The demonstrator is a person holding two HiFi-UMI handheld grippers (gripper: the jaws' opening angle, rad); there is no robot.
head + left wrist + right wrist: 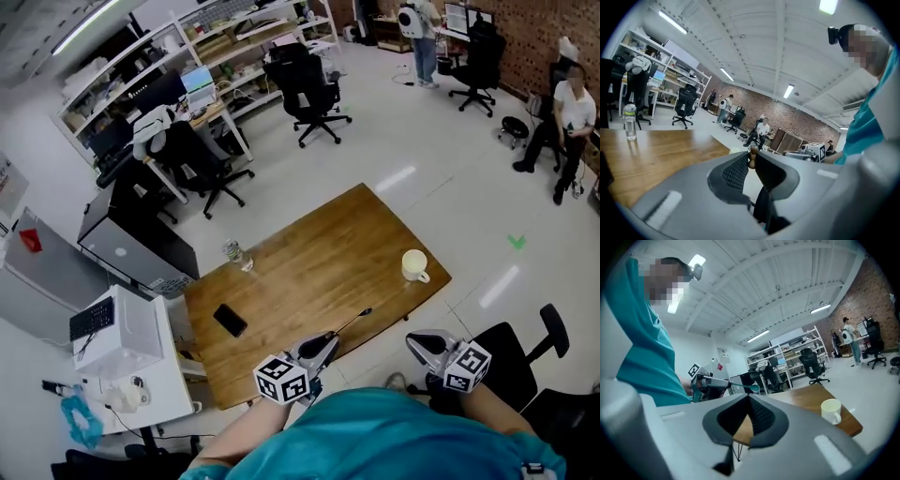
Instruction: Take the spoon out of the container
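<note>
My left gripper (328, 341) is shut on a slim spoon (352, 322) and holds it in the air over the near edge of the wooden table (309, 281). The spoon points toward the white cup (413, 265) at the table's right end and is clear of it. In the left gripper view the spoon's end (752, 157) pokes out between the closed jaws. The right gripper view shows the teal spoon (753, 389) sticking out of the left gripper (705, 380), with the cup (830, 409) to the right. My right gripper (413, 341) hangs off the table's near side, shut on nothing.
A black phone (230, 320) lies on the table's left part, and a clear bottle (232, 251) stands at its far left edge. A black office chair (525, 361) is close at my right. White cabinets (127, 342) stand left of the table.
</note>
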